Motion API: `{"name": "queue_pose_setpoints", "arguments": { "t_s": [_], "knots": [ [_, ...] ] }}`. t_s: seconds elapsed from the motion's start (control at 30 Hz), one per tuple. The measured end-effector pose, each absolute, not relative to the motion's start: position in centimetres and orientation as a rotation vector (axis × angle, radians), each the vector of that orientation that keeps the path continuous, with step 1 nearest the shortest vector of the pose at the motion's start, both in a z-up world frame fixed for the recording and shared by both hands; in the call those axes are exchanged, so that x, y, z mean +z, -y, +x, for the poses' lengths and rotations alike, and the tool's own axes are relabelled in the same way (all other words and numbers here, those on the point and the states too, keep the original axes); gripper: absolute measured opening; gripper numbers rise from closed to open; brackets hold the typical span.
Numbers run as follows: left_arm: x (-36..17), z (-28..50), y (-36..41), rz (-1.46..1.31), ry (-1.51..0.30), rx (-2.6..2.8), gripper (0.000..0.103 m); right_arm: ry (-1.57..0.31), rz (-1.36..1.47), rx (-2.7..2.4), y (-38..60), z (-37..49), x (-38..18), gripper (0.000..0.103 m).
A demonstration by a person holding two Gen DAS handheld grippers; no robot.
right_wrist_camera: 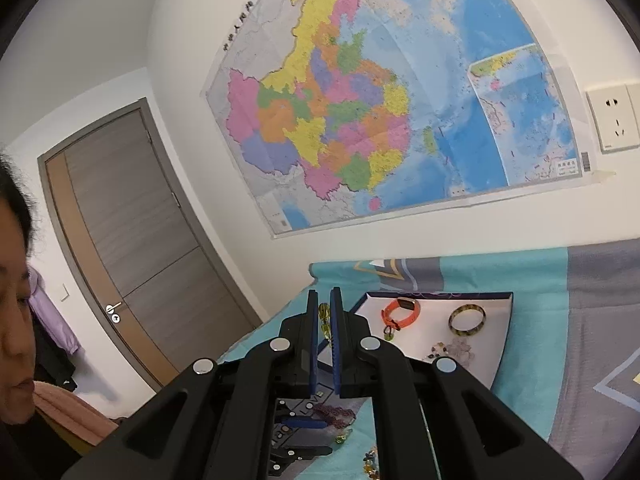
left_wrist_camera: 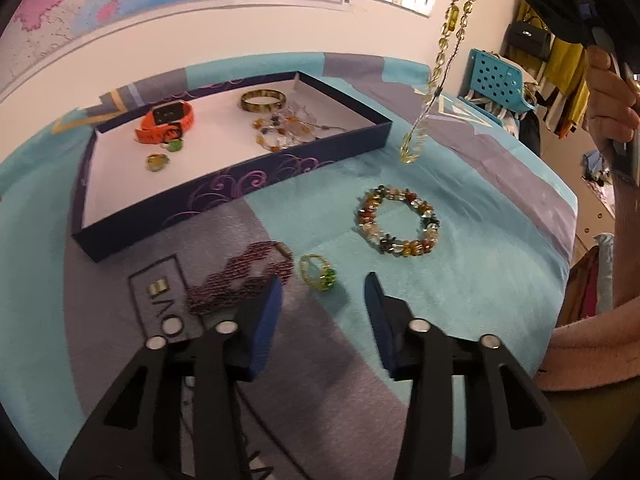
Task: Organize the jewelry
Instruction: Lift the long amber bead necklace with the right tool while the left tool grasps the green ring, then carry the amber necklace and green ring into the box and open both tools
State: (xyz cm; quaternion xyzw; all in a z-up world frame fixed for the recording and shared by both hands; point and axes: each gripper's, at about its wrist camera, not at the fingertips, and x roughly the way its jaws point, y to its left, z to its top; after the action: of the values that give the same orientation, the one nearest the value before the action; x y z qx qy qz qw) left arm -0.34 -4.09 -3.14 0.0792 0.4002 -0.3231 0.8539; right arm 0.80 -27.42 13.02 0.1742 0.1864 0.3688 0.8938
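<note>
Yellow bead necklace (left_wrist_camera: pixel 448 36) top cut off; purple bracelet (left_wrist_camera: pixel 240 276) blurred, partly behind claw.

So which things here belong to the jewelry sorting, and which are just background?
Job:
box
yellow necklace, held by right gripper
stone bracelet
green ring
purple bracelet
orange watch, bangle, in box
left gripper, open

Background:
map
door
socket
blue basket

Between the open fingers of my left hand-held gripper (left_wrist_camera: pixel 324 312) the cloth is free up to the small beaded ring (left_wrist_camera: pixel 317 272). The maroon bracelet (left_wrist_camera: pixel 244 276) blocks the left, the box (left_wrist_camera: pixel 224 184) wall the far left, the hanging yellow necklace (left_wrist_camera: pixel 436 68) the far right.
</note>
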Motion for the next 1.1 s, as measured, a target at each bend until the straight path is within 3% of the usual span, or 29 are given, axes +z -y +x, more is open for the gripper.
{"name": "queue_pose_setpoints", "arguments": {
  "t_s": [0.2, 0.3, 0.37, 1.1],
  "knots": [
    [-3.9, 0.5, 5.7, 0.2, -0.876, -0.67, 0.031, -0.414, 0.362, 0.765, 26.9, 1.5, 12.2, 0.004],
    [-3.9, 0.7, 5.7, 0.193, -0.883, -0.664, 0.015, -0.423, 0.358, 0.768, 26.7, 1.8, 12.1, 0.004],
    [-3.9, 0.8, 5.6, 0.182, -0.884, -0.661, 0.014, -0.423, 0.353, 0.768, 26.6, 1.9, 12.1, 0.004],
    [2.6, 4.3, 2.1, 0.108, -0.728, -0.584, 0.012, -0.372, 0.346, 0.768, 26.2, 4.9, 14.5, 0.004]
  ]
}}
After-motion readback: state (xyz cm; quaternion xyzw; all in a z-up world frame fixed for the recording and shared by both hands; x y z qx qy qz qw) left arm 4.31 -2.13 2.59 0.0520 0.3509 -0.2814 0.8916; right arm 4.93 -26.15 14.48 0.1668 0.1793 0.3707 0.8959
